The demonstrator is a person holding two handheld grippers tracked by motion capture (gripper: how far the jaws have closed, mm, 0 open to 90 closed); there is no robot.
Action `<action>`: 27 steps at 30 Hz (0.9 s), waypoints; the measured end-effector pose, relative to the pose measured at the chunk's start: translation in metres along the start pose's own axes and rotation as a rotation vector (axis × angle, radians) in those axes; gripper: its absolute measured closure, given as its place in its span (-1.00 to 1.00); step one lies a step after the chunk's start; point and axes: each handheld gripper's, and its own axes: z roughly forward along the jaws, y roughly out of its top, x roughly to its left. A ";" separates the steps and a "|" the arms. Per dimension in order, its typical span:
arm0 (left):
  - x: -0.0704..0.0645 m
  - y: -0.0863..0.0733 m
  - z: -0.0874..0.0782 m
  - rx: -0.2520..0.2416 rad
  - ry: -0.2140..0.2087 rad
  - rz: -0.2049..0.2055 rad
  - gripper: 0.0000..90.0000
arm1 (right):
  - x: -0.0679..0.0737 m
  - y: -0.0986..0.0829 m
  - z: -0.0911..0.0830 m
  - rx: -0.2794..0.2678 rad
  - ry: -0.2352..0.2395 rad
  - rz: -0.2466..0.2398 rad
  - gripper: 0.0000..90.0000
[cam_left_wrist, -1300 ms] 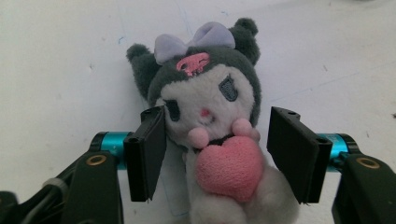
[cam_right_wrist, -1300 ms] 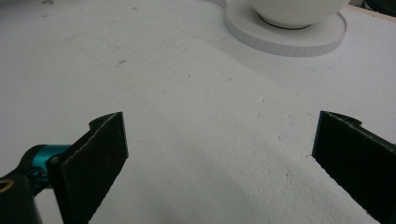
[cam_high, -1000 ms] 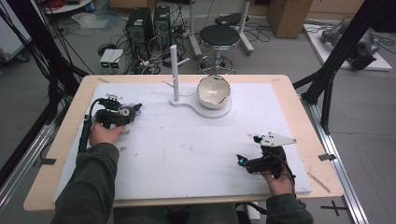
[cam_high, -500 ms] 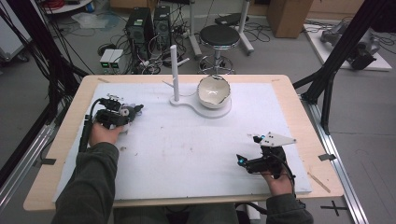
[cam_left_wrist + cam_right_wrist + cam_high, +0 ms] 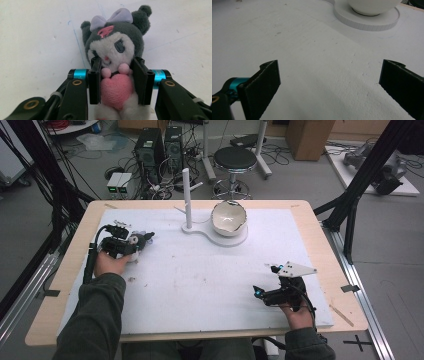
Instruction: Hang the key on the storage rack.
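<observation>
A small plush toy (image 5: pixel 117 47), dark grey and white with a lilac bow and a pink heart on its chest, lies on the white table cover (image 5: pixel 200 275) at the left. My left gripper (image 5: pixel 117 63) is shut on the toy's body, with one pad (image 5: pixel 94 80) on each side of the heart. In the high view the left gripper (image 5: pixel 131 243) holds the plush toy (image 5: pixel 144 238) low over the cover. My right gripper (image 5: pixel 257 292) rests near the front right; its jaws stand wide apart, and the right gripper (image 5: pixel 332 70) has nothing between them.
A white bowl (image 5: pixel 229 217) sits on a white round base (image 5: pixel 220 238) at the back centre, with an upright white post (image 5: pixel 186 195) beside it. The bowl (image 5: pixel 372 5) and its base (image 5: pixel 367 21) lie ahead of the right gripper. The wooden table edge (image 5: pixel 320 250) frames the cover.
</observation>
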 end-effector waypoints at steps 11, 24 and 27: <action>-0.005 0.002 -0.019 -0.074 -0.072 0.012 0.38 | 0.000 0.000 0.000 0.001 0.000 -0.002 -0.95; -0.016 0.001 -0.049 -0.144 -0.163 0.070 0.38 | 0.001 0.001 0.001 0.003 0.000 -0.005 -0.95; -0.019 0.001 -0.054 -0.152 -0.178 0.081 0.38 | 0.001 0.001 0.002 0.006 0.000 -0.007 -0.95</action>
